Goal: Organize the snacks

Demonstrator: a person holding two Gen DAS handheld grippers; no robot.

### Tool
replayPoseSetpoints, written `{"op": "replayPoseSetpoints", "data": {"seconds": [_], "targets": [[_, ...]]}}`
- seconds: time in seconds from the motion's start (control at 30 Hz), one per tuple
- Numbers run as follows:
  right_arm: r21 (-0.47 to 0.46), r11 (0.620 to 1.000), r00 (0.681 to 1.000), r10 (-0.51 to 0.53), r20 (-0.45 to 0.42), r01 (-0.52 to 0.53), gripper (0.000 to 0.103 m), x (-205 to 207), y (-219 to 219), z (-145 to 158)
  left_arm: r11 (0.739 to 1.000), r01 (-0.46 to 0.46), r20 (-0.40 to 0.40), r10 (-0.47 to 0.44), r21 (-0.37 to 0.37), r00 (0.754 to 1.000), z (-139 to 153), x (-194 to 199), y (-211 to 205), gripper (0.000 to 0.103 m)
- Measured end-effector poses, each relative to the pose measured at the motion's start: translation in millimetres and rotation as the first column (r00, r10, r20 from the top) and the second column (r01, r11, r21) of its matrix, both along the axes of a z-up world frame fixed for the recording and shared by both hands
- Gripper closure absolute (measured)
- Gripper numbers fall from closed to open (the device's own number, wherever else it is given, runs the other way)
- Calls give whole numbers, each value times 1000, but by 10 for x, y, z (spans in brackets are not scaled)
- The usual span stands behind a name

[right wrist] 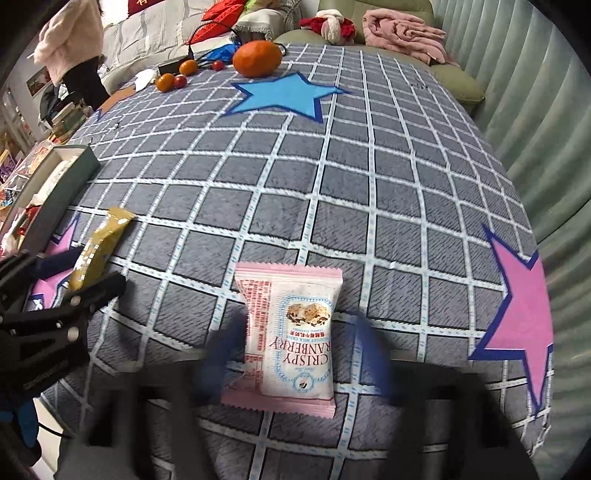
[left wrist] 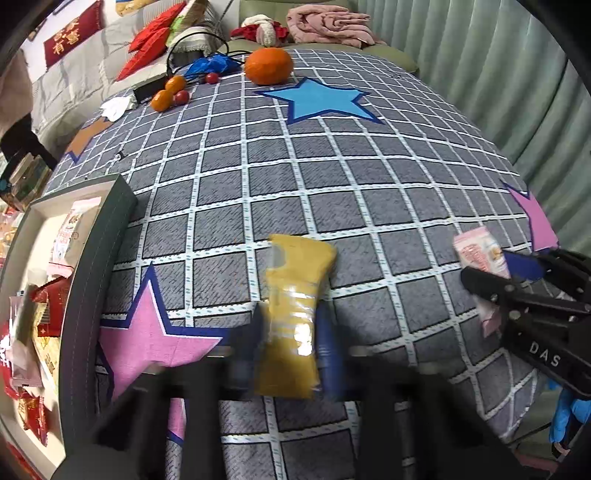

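A yellow snack packet (left wrist: 295,314) stands between the blue fingers of my left gripper (left wrist: 291,350), which is shut on it just above the checked cloth. It also shows in the right wrist view (right wrist: 98,251). A pink and white "Crispy Cranberry" packet (right wrist: 291,339) lies between the fingers of my right gripper (right wrist: 295,354), which closes around its sides. That packet also shows in the left wrist view (left wrist: 480,254). A grey box (left wrist: 92,266) with several snack packets stands at the left.
A large orange (left wrist: 269,65), small oranges (left wrist: 168,94) and cherry tomatoes (left wrist: 181,96) lie at the table's far edge, with a blue bag (left wrist: 210,64) and a black cable. A sofa with a pink blanket (left wrist: 328,22) stands behind. Curtains hang at the right.
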State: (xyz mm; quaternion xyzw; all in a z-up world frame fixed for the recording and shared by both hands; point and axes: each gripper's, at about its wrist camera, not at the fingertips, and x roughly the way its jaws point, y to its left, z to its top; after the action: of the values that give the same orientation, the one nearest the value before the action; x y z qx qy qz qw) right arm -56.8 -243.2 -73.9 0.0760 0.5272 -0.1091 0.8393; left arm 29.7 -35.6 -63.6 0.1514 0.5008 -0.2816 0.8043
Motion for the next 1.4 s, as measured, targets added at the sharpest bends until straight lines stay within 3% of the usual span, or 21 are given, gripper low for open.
{"op": "replayPoseSetpoints", "data": {"seconds": [0.13,0.37,0.6,0.7,0.87,1.13,1.17,1.2,1.23,1.3,1.33,1.4], "targets": [[79,997,999,21,29,-23,63,-43,45,87,997,-26,-71,20,-76,997,80,12,159,79],[103,985,987,127,99,-137,63,182,464,470,989,-41,-2,42,-140,999,532,20,525,79],[113,947,948,285,143,-302,62,649,1179,770,969,-168,64,183,-182,981,920,276,1282,79],[128,925,930,340,141,-358,62,854,1523,817,957,-249,89,264,-147,960,934,406,1625,79],[137,891,901,419,114,-432,62,1208,2026,761,917,-382,78,392,-113,917,779,606,2159,79],[181,868,886,461,53,-463,62,1674,2525,537,891,-450,29,453,-61,891,431,679,2466,77],[183,866,884,465,43,-465,61,1699,2553,514,889,-454,31,457,-59,889,417,670,2471,75],[183,866,883,468,32,-466,61,1725,2575,488,888,-456,34,459,-56,888,406,669,2474,65],[180,865,881,472,21,-468,56,1746,2599,465,887,-458,36,461,-58,887,399,670,2477,43],[165,867,879,476,5,-470,30,1770,2639,440,881,-467,55,472,-78,880,419,652,2479,19],[147,869,879,476,4,-472,13,1769,2653,445,879,-469,72,476,-90,877,442,628,2482,19],[103,870,875,484,7,-482,9,1746,2676,475,878,-469,77,476,-92,876,449,632,2486,19]]}}
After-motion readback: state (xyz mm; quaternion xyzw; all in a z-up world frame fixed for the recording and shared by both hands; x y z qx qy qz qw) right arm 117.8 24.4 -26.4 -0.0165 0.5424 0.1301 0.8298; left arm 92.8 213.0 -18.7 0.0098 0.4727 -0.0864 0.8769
